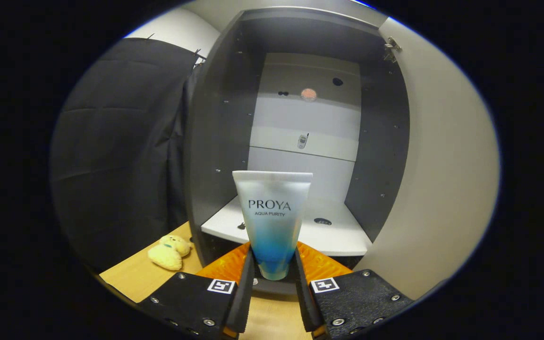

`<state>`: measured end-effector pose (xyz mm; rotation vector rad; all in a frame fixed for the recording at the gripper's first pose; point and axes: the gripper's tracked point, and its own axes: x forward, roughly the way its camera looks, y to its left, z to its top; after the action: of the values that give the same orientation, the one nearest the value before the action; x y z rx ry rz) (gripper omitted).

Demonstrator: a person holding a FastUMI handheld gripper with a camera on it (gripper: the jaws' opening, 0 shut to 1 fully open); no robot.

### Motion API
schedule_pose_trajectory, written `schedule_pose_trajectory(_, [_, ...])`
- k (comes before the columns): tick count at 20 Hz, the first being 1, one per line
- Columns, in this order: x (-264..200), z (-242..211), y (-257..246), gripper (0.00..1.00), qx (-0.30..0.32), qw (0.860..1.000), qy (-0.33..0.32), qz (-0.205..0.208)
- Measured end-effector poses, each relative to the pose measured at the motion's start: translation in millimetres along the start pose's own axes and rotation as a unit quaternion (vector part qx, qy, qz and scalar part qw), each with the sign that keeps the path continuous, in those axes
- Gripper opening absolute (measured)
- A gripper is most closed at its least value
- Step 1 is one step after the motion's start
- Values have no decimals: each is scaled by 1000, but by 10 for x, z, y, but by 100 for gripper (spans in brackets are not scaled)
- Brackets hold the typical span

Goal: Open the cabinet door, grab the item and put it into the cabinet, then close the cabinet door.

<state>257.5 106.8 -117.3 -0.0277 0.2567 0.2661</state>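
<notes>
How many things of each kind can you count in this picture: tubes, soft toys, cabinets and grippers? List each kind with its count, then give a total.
Tubes: 1, the tube held between the fingers of the gripper
Soft toys: 1, the yellow soft toy on the wooden table
Cabinets: 1, the open cabinet, door swung aside
Grippers: 1
Total: 4
</notes>
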Motion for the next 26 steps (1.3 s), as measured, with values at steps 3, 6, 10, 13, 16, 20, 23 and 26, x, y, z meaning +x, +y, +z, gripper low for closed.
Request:
schedule_pose_trajectory(3, [473, -30, -146, 44, 2, 1000, 0, -15])
schedule_pose_trajectory(6, [833, -86, -209, 45, 9, 1000, 7, -18])
schedule_pose_trajectory(10, [1103, -156, -232, 44, 16, 1000, 12, -11])
schedule_pose_trajectory(13, [1209, -198, -242, 45, 29, 999, 12, -11])
schedule_pose_trajectory(16, [1267, -191, -265, 45, 14, 1000, 7, -9])
schedule_pose_trajectory(20, [1234, -108, -166, 72, 16, 1000, -4, 14])
schedule_pose_trajectory(23, [1126, -52, -171, 87, -1, 1000, -10, 9])
schedule_pose_trajectory(26, [967, 12, -213, 94, 13, 1000, -12, -12])
